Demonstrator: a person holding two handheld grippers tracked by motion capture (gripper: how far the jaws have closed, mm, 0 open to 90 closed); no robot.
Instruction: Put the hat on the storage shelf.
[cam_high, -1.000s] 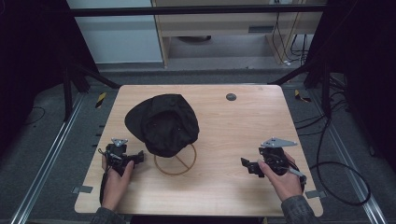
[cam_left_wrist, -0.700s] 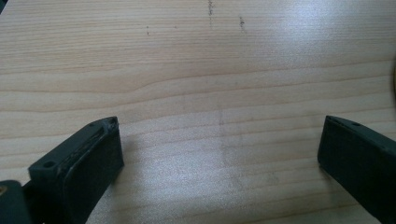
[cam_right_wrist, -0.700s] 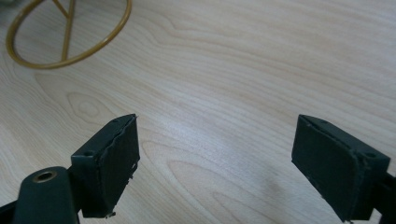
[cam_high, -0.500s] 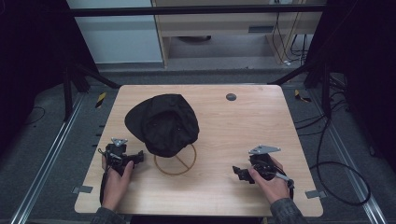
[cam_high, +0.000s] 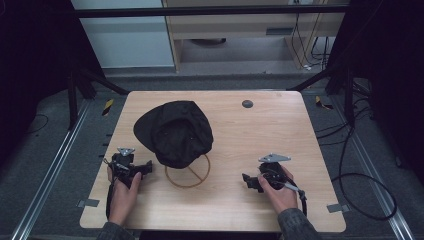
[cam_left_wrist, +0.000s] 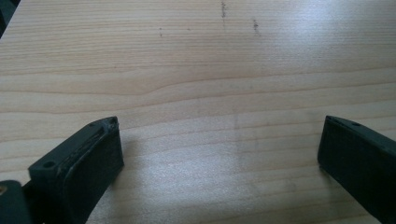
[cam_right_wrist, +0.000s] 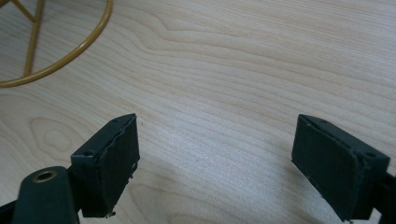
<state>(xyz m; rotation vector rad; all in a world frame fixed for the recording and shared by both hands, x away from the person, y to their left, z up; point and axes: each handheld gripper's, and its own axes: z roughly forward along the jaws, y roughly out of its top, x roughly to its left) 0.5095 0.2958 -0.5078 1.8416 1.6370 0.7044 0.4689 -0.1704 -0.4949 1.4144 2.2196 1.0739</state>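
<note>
A black cap (cam_high: 174, 131) rests on a brass-coloured wire stand whose round base ring (cam_high: 189, 176) lies on the wooden table (cam_high: 260, 135). My left gripper (cam_high: 147, 167) sits low at the table's front left, just left of the ring, jaws open over bare wood (cam_left_wrist: 219, 140). My right gripper (cam_high: 246, 181) is at the front right, pointing left toward the stand, jaws open with nothing between them. In the right gripper view the ring's edge (cam_right_wrist: 79, 49) curves across the upper left, ahead of the left jaw.
A small dark round disc (cam_high: 247, 104) is set in the table near its far edge. Metal rails and dark floor run along both sides of the table. A black cable (cam_high: 360, 200) trails off to the right.
My right gripper has come down and moved left, closer to the stand's ring. The left gripper and the cap have stayed where they were.
</note>
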